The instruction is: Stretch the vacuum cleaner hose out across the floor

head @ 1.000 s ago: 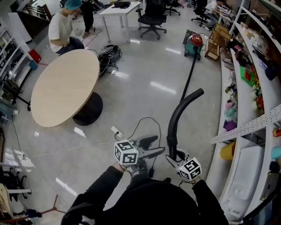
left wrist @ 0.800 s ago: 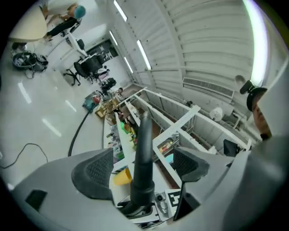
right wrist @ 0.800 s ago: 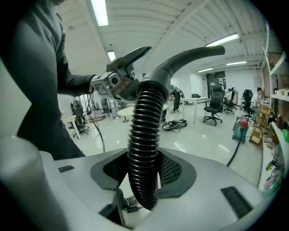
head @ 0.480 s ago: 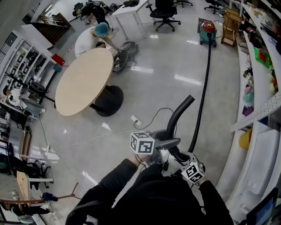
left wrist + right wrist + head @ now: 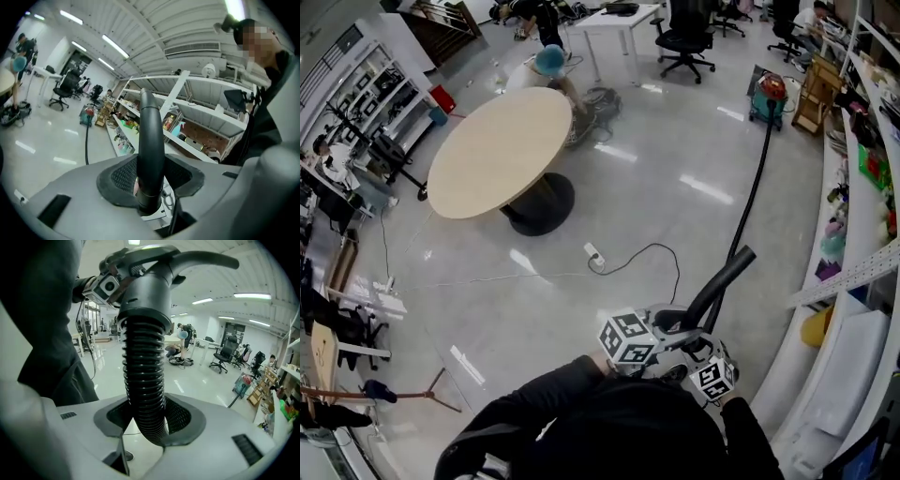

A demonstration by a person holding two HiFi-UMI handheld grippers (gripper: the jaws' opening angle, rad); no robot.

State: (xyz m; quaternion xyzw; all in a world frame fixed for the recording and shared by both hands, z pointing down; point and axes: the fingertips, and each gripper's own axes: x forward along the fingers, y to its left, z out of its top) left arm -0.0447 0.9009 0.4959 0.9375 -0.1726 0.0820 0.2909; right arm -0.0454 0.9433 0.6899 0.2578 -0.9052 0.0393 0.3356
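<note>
The red and green vacuum cleaner [image 5: 769, 94] stands far off by the shelves. Its black hose [image 5: 748, 211] runs across the floor to the curved handle tube [image 5: 722, 277] at my grippers. My left gripper [image 5: 667, 323] is on the smooth black tube [image 5: 151, 140]; its jaws are closing and the pads sit against the tube on both sides. My right gripper [image 5: 701, 354] is shut on the ribbed hose [image 5: 144, 380] just below the tube's collar. In the right gripper view the left gripper [image 5: 108, 284] shows high up on the handle.
A round wooden table [image 5: 492, 150] stands at the left, with a crouching person in a teal cap [image 5: 548, 61] behind it. A white power strip [image 5: 593, 255] and its cable lie on the floor. Shelves [image 5: 862, 187] line the right; an office chair [image 5: 684, 37] stands far off.
My left gripper, open beside the tube a second ago, has moved right onto the tube and closed around it. The right gripper keeps its grip on the hose.
</note>
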